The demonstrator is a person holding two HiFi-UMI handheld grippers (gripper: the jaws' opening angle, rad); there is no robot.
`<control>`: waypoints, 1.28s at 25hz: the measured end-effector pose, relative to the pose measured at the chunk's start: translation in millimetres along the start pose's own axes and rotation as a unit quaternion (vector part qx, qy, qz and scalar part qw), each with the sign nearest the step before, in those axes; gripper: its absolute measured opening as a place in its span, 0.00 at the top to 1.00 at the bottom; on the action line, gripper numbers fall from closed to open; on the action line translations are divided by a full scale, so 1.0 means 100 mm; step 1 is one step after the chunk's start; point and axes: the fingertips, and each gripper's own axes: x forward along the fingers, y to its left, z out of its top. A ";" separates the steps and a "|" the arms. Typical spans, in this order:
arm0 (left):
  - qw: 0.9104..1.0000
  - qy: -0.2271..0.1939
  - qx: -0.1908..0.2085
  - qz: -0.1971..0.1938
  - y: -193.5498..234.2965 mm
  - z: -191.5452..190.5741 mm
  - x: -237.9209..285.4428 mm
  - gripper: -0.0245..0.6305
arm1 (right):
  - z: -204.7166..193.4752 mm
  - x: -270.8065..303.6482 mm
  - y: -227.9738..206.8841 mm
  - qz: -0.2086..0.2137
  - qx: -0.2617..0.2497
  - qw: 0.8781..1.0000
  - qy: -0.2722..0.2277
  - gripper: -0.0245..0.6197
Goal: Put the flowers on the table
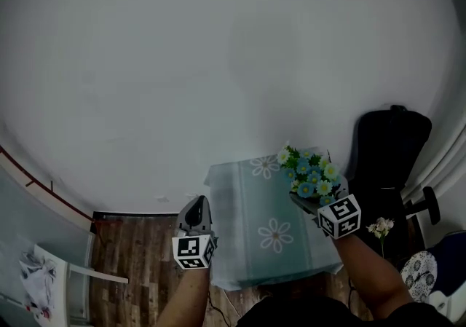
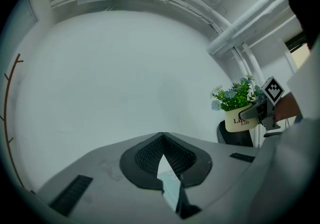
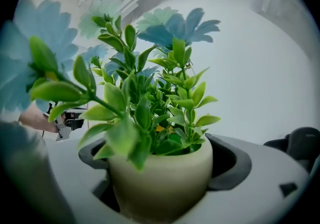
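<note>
A cream pot of blue and white flowers with green leaves (image 1: 312, 175) is held up in my right gripper (image 1: 309, 200), above the right part of the table (image 1: 240, 194), which has a pale teal cloth with a daisy print. In the right gripper view the pot (image 3: 161, 184) fills the space between the jaws, which are shut on it. The left gripper view shows that pot (image 2: 239, 118) off to the right. My left gripper (image 1: 195, 207) hangs at the table's left edge, jaws shut, holding nothing; its tips (image 2: 162, 139) meet.
A black chair (image 1: 389, 149) stands right of the table. A small sprig of white flowers (image 1: 381, 229) shows by my right forearm. A white chair (image 1: 51, 271) is at the lower left, on a wooden floor (image 1: 138, 253). A plain white wall fills the background.
</note>
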 end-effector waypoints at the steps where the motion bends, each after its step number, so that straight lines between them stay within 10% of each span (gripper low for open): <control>1: 1.000 0.000 -0.009 -0.004 0.04 -0.02 0.03 0.96 | -0.01 0.04 0.01 -0.005 0.002 1.000 0.002 0.12; 17: 0.997 -0.002 -0.039 -0.069 0.04 -0.32 0.46 0.96 | -0.10 0.29 0.10 -0.043 0.001 0.999 0.021 0.12; 32: 0.998 0.023 -0.035 -0.041 0.12 -0.58 0.83 0.96 | -0.42 0.89 0.00 -0.009 0.014 1.000 0.020 0.12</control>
